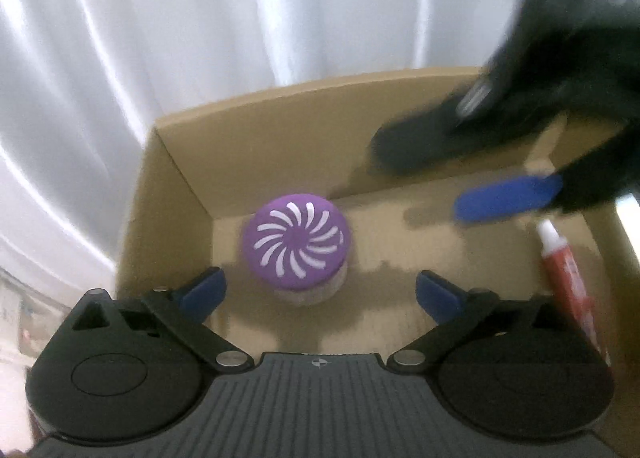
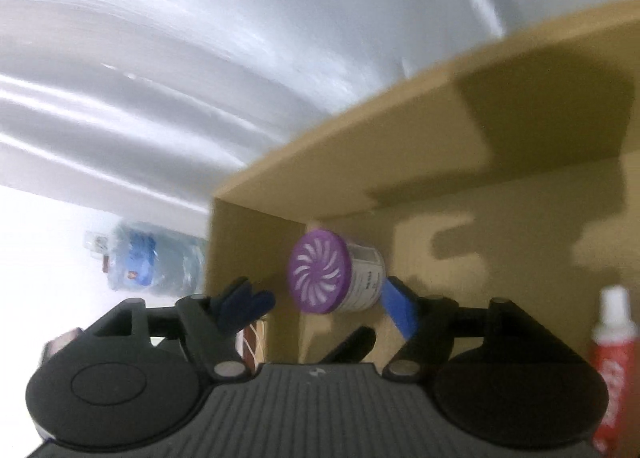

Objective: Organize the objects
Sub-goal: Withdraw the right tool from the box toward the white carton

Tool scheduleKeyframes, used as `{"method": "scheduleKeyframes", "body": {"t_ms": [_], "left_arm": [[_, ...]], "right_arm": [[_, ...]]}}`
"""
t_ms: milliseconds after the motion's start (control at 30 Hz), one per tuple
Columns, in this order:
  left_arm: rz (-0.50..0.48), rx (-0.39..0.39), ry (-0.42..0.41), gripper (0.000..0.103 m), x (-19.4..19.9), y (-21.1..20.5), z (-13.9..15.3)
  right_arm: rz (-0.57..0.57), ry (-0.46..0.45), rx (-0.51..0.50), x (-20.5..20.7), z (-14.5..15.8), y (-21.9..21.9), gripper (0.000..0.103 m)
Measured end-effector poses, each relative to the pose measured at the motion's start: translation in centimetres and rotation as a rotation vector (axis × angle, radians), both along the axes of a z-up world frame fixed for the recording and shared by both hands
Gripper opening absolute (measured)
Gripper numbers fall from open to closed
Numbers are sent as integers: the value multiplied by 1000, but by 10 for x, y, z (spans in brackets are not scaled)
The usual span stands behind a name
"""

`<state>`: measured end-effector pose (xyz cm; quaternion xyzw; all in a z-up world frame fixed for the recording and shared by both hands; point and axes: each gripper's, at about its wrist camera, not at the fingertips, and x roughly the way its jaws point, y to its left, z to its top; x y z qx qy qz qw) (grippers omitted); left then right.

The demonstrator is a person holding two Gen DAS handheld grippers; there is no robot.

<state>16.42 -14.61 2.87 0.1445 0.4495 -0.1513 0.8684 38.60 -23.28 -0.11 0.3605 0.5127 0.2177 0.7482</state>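
A jar with a purple swirl-pattern lid [image 1: 298, 246] stands on the floor of a cardboard box [image 1: 180, 194], near its back left corner. My left gripper [image 1: 320, 292] hovers over the jar, open wide, its blue pads [image 1: 204, 290] on either side and clear of it. My right gripper [image 1: 420, 178] reaches into the box from the upper right, blurred. In the right wrist view the right gripper [image 2: 320, 306] is open, with the jar [image 2: 320, 272] just beyond its fingertips and nothing gripped. A red tube with a white cap [image 1: 568, 286] lies by the box's right wall.
White curtains [image 1: 200, 38] hang behind the box. Outside the box's left wall [image 2: 244, 258] lies a large clear water bottle [image 2: 152, 258]. The red tube [image 2: 612, 338] lies close to the right gripper's right side. The box floor between jar and tube is bare cardboard.
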Motion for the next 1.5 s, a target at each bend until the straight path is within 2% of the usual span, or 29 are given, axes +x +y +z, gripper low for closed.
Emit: {"method": "scheduleKeyframes", "body": {"t_ms": [100, 167, 200, 233, 267, 300, 333, 400, 433, 500, 533, 633, 700, 733, 767, 833, 900, 967, 1033, 1067, 1167, 1233, 1300, 1367, 1433, 1500], "left_arm": [[23, 28, -31, 102, -31, 11, 14], [43, -1, -50, 102, -55, 25, 29], [51, -24, -62, 102, -68, 32, 38], [59, -44, -75, 102, -60, 21, 52], [75, -74, -81, 102, -75, 29, 62], [88, -123, -78, 102, -70, 42, 72], [85, -173, -78, 102, -56, 28, 87], [60, -243, -98, 103, -92, 39, 103], [42, -258, -106, 103, -95, 46, 112], [22, -293, -116, 103, -126, 56, 112], [6, -323, -111, 103, -140, 61, 113], [-29, -393, -50, 103, -182, 62, 86], [-36, -403, 1, 103, -210, 60, 61], [-44, -400, 14, 103, -222, 58, 49], [-54, -396, 29, 102, -216, 54, 35], [-56, -370, 64, 101, -222, 46, 12], [-49, -334, 77, 99, -225, 41, -4], [-57, -311, 78, 99, -234, 46, -8], [-49, -289, 95, 99, -228, 42, -16], [-41, -276, 105, 98, -225, 42, -19], [-48, -308, 138, 94, -217, 44, -22], [-71, -355, 160, 97, -215, 46, -21], [-103, -376, 173, 97, -214, 44, -19], [-149, -431, 204, 97, -214, 40, -17], [-214, -498, 237, 97, -215, 32, -14], [-266, -520, 241, 97, -216, 22, -10]], "right_arm": [[-35, -103, 8, -30, 31, -12, 84], [-55, -184, -5, -57, 55, -14, 89], [-66, -226, -14, -69, 67, -21, 92], [-73, -272, -26, -86, 79, -24, 96], [-73, -324, -38, -106, 91, -26, 98], [-74, -372, -54, -127, 101, -28, 99], [-64, -429, -80, -150, 112, -29, 100], [-71, -523, -120, -193, 126, -32, 103], [-88, -571, -126, -217, 129, -32, 103], [-95, -603, -103, -251, 126, -34, 103], [-99, -585, -76, -265, 119, -35, 103], [-122, -455, 3, -288, 82, -35, 103], [-117, -375, 23, -293, 56, -32, 103], [-88, -320, 2, -290, 41, -27, 103], [-70, -280, -28, -286, 31, -20, 103], [-24, -244, -88, -280, 13, 2, 102], [32, -190, -97, -271, -2, 19, 97], [97, -148, -94, -259, -15, 34, 92], [129, -102, -132, -250, -28, 43, 73], [148, -83, -149, -247, -35, 48, 72], [203, -37, -161, -256, -49, 47, 69], [250, -14, -149, -254, -52, 49, 69], [293, -17, -168, -253, -50, 50, 69], [317, -26, -194, -252, -47, 44, 69], [311, -40, -224, -249, -47, 33, 69], [280, -44, -232, -244, -42, 19, 70]]}}
